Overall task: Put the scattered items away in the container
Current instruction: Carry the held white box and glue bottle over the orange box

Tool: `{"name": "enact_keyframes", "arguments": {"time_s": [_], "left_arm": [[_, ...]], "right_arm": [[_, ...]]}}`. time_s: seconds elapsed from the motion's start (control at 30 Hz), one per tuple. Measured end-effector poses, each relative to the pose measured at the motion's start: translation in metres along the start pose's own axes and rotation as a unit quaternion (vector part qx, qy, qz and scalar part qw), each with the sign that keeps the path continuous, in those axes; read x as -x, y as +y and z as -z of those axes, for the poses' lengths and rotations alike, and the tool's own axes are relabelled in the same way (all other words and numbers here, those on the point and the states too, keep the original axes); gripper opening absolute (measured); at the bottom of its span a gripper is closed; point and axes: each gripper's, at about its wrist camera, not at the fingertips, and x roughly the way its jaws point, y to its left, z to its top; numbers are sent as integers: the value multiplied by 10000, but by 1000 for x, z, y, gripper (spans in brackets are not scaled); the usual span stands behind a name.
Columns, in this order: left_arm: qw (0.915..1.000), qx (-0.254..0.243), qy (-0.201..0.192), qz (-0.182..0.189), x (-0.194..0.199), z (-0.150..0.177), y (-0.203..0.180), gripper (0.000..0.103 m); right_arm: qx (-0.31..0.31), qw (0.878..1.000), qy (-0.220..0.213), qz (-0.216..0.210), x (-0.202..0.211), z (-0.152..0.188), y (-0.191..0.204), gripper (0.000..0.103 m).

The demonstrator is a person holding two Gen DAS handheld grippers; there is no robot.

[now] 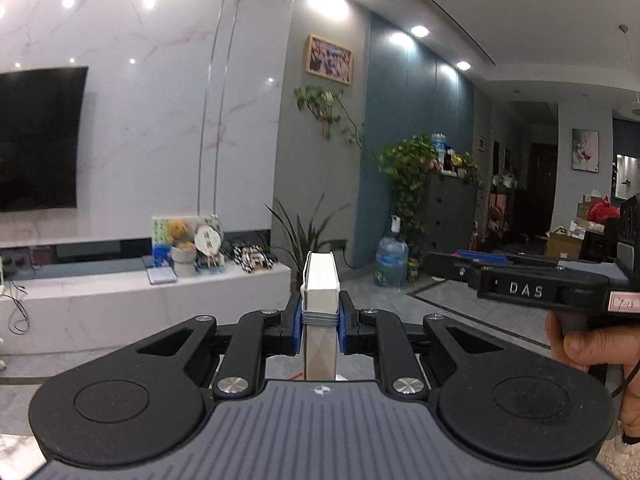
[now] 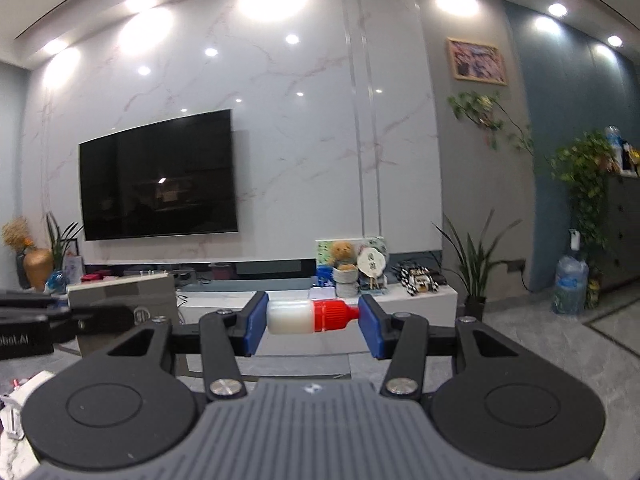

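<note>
My left gripper [image 1: 320, 320] is shut on a narrow white box [image 1: 320, 288] that stands upright between the blue pads [image 1: 297, 326], with rubber bands around its middle. My right gripper [image 2: 314, 320] is shut on a small white bottle with a red cap [image 2: 308, 316], which lies crosswise, cap to the right. Both are held up in the air, facing the TV wall. In the left wrist view the right gripper [image 1: 460, 260] shows at the right with a hand [image 1: 588, 344] on its grip. In the right wrist view the left gripper [image 2: 80, 314] shows at the left edge. No container is clearly visible.
A grey cardboard box [image 2: 124, 296] stands behind the left gripper. A marble tabletop [image 2: 16, 456] with a small white object [image 2: 16, 400] shows at the lower left. Beyond are a TV [image 2: 160, 176], a low console [image 2: 400, 300], potted plants [image 2: 472, 264] and a water jug [image 1: 392, 258].
</note>
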Motion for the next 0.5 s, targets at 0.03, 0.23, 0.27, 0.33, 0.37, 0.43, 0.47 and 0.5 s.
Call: {"name": "enact_keyframes", "arguments": {"time_s": [0.03,0.23,0.27,0.33,0.37,0.43,0.47,0.5], "left_arm": [[10000,-2,26,24,-2,3,2,19],[9996,38,219,155,-29,15,3,19],[9995,26,266,166,-35,17,4,19],[9993,10,350,157,-45,21,5,19],[9991,16,394,149,-50,23,6,19],[9988,45,479,128,-58,28,11,19],[9986,56,517,112,-61,31,13,19],[9984,65,561,93,-65,34,15,19]], "right_arm": [[-34,10000,42,43,-4,3,-5,52],[-160,9993,280,166,-26,17,-17,52],[-199,9992,308,136,-31,19,-18,52],[-326,9988,360,26,-42,24,-19,52],[-366,9985,409,-25,-49,27,-18,52],[-389,9978,524,-80,-64,34,-17,52],[-391,9974,595,-104,-72,37,-16,52],[-394,9969,667,-129,-81,40,-14,52]]}}
